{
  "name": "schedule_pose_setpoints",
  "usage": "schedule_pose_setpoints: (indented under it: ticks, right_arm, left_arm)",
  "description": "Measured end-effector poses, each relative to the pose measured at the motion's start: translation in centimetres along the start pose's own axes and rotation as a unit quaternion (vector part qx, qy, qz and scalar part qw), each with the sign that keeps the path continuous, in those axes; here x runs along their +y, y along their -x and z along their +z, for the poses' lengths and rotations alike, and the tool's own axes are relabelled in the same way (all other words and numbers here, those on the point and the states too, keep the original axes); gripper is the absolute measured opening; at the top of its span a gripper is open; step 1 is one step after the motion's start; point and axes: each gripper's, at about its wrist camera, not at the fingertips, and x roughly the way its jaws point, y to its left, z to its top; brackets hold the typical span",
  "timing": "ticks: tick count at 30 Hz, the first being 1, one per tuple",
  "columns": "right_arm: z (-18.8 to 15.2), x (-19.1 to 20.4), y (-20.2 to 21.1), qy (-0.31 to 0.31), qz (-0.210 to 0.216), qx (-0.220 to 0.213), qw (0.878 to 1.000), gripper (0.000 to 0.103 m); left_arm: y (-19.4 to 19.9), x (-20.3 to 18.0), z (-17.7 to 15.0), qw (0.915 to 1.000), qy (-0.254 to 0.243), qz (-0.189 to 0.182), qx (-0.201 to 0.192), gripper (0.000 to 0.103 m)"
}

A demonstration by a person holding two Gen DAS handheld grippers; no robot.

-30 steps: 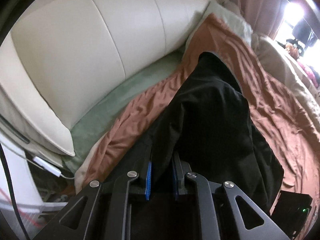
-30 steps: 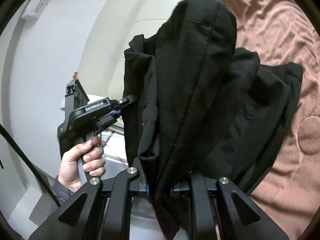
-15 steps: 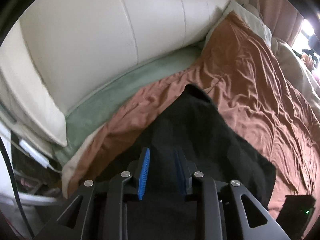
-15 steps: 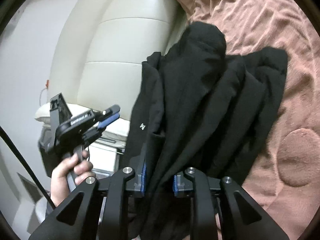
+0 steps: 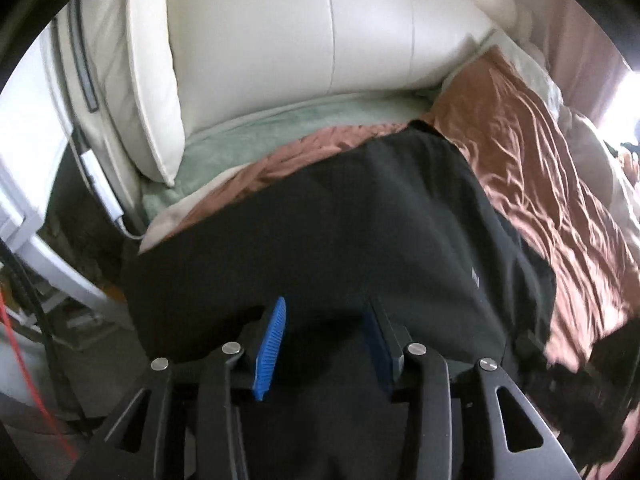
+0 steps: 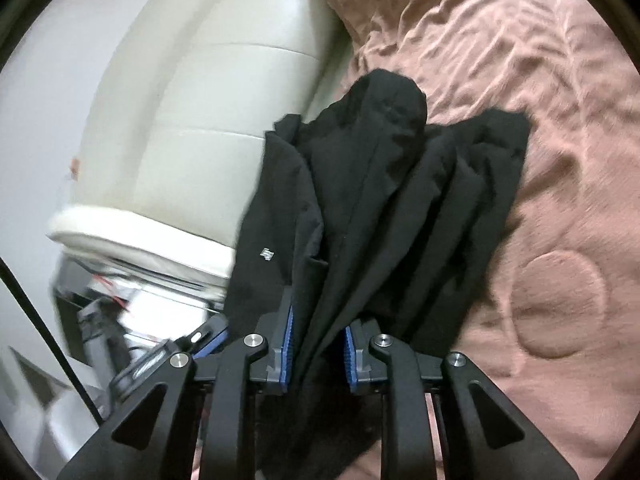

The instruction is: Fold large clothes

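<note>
A large black garment [image 5: 360, 220] lies spread over the near corner of the bed in the left wrist view. My left gripper [image 5: 326, 308] hovers just above it. Its jaws are opening, the blue pads [image 5: 272, 340] stand apart, and the cloth lies below them without being pinched. In the right wrist view the same garment [image 6: 380, 184] fans out in folds onto the bedspread. My right gripper [image 6: 318, 316] is shut on a bunched edge of it. The left gripper [image 6: 160, 356] shows blurred at the lower left there.
A brown bedspread [image 5: 540, 160] covers the bed, with a green blanket [image 5: 280, 124] along a cream padded headboard [image 5: 320, 40]. Beside the bed at the left are cables and a red cord [image 5: 24, 320]. More bedding lies heaped at the far right [image 5: 592, 152].
The left gripper came down toward the bed and opened off the garment. The garment sank from hanging in the air to lying on the bedspread. The right gripper dipped lower.
</note>
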Motion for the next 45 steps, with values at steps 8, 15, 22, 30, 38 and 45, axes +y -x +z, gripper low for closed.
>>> schedule_pose_setpoints:
  ticks: [8, 15, 22, 30, 38, 45]
  right_arm:
    - [-0.8, 0.9, 1.9, -0.004, -0.062, -0.023, 0.998, 0.030]
    - [-2.8, 3.7, 5.9, 0.052, -0.124, -0.032, 0.990, 0.034]
    - [-6.1, 6.6, 12.8, 0.093, -0.134, -0.045, 0.985, 0.045]
    - [-9.3, 7.9, 21.9, 0.123, -0.185, -0.087, 0.971, 0.079]
    - [-13.6, 9.7, 30.6, 0.143, -0.247, -0.145, 0.947, 0.103]
    - [-18.1, 11.4, 35.7, 0.153, -0.279, -0.174, 0.932, 0.103]
  left_arm:
    - [1.5, 0.1, -5.7, 0.9996, 0.000, -0.028, -0.008, 0.052]
    - [3.2, 0.6, -9.2, 0.9989, 0.015, -0.043, -0.012, 0.052]
    - [7.0, -0.6, -10.5, 0.9975, 0.007, -0.065, -0.026, 0.052]
    - [10.7, -4.3, -11.8, 0.9928, -0.011, -0.113, -0.038, 0.055]
    - [15.0, -8.3, -14.4, 0.9849, -0.052, -0.145, -0.079, 0.087]
    - [19.2, -10.0, -16.6, 0.9771, -0.075, -0.164, -0.113, 0.103]
